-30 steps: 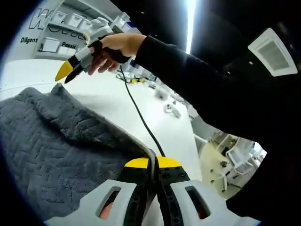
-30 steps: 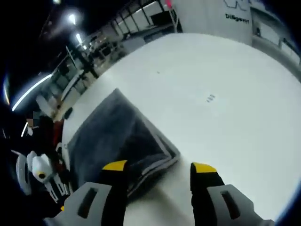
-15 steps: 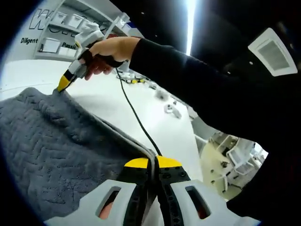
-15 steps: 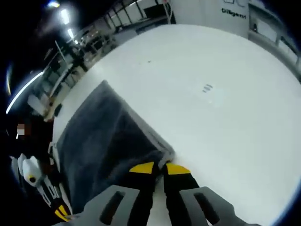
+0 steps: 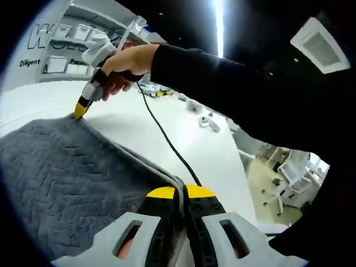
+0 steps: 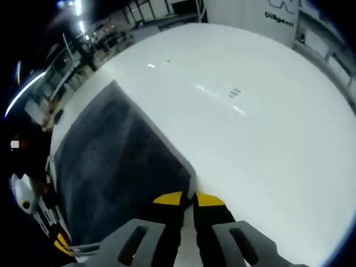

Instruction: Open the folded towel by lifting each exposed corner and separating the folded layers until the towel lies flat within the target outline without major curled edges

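On the far wall [image 5: 50,47] we read "Diligent" in small dark print beneath larger outlined letters that begin with "W"; "Diligent" also shows in the right gripper view. Shelves on that wall hold pale boxes; we cannot tell their contents. The grey towel [image 5: 67,178] lies on the white table [image 6: 250,111]. Our left gripper [image 5: 179,193] is clamped on its near corner. Our right gripper [image 6: 189,198] is clamped on the neighbouring corner. A black cable [image 5: 167,139] crosses the table.
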Tool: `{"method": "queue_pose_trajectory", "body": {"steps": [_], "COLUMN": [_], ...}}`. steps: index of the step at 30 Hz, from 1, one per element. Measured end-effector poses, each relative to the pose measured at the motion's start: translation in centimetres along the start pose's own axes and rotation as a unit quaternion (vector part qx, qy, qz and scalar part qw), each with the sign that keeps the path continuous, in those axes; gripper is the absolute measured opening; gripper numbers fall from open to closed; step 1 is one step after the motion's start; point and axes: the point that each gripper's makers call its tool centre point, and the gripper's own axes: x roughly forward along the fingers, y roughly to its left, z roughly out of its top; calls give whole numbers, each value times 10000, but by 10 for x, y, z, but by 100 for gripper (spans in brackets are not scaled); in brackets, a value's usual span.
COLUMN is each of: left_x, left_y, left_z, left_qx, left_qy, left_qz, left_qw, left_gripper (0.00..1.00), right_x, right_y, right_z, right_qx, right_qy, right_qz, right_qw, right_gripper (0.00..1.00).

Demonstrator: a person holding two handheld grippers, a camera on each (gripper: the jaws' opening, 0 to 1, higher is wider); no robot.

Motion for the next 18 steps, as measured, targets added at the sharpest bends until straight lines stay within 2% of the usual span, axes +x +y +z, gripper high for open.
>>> {"method": "queue_pose_trajectory", "body": {"steps": [7, 8, 14, 18], "left_x": [3, 4, 6, 9], "left_y": [-2, -2, -4, -6], "left_z": [-1, -2, -6, -7], "left_qx": [116, 150, 647, 780], "left_qy": [52, 66, 216, 318], "left_qz": [54, 72, 250, 271], "left_qw": [9999, 9998, 9974, 9961], "left_gripper": [4, 4, 4, 5], "right_x": [0, 0, 2, 3], "right_y": [4, 9, 14, 14], "right_z": [-3, -6, -8, -9], "right_qx": [-129, -146, -199, -243], "right_qy": [-34, -41, -59, -82], "right_qz": [-91, -114, -183, -221], "right_qw": [9999, 9998, 9996, 9994], "right_gripper": [4, 4, 4, 4]}}
